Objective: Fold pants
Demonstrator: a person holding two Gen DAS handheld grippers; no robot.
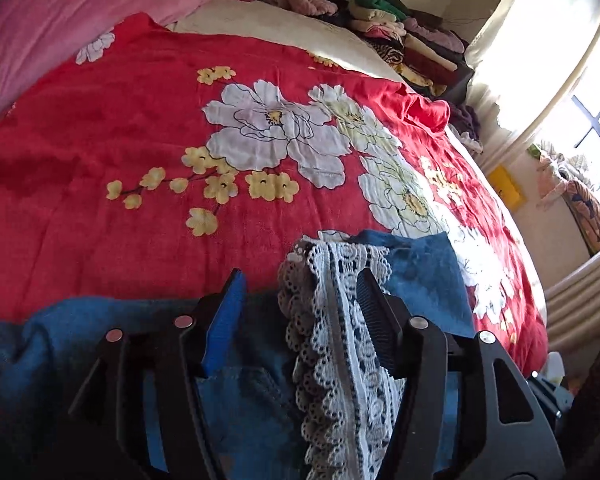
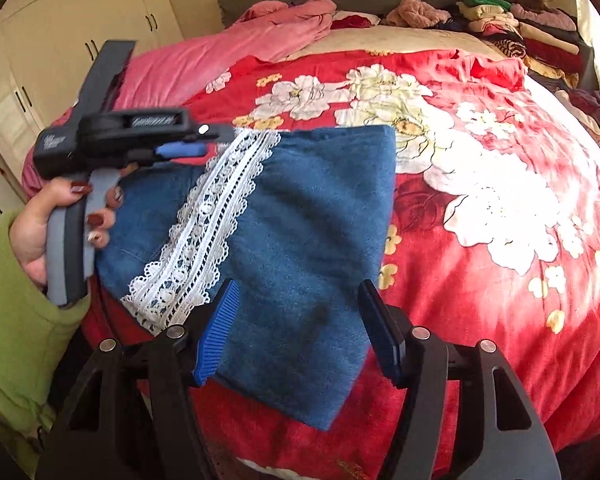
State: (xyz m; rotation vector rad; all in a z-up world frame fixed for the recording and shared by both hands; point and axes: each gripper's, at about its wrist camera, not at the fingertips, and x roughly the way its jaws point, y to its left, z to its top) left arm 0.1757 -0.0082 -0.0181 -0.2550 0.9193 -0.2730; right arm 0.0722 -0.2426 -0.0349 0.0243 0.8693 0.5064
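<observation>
Pants (image 1: pixel 420 268): blue denim with a white lace strip (image 1: pixel 340 360), lying on your red floral bedspread (image 1: pixel 140 140) at the near edge of the bed.

Left wrist view: your left gripper (image 1: pixel 304 300) is wide open. Lace strip runs up between the fingers, against the right-hand pad; the blue pad (image 1: pixel 224 320) on the other side stands apart from it. Nothing clamped. Denim sits under both fingers.

Right wrist view: your right gripper (image 2: pixel 300 320) is also wide open, fingers straddling the near end of the folded denim (image 2: pixel 320 240), no grip that I can see. Your left hand (image 2: pixel 48 224) holds the other gripper (image 2: pixel 188 140) at the pants' far-left corner, by the top of the lace (image 2: pixel 204 220). Clothes pile (image 2: pixel 520 20) sits at the headboard.
</observation>
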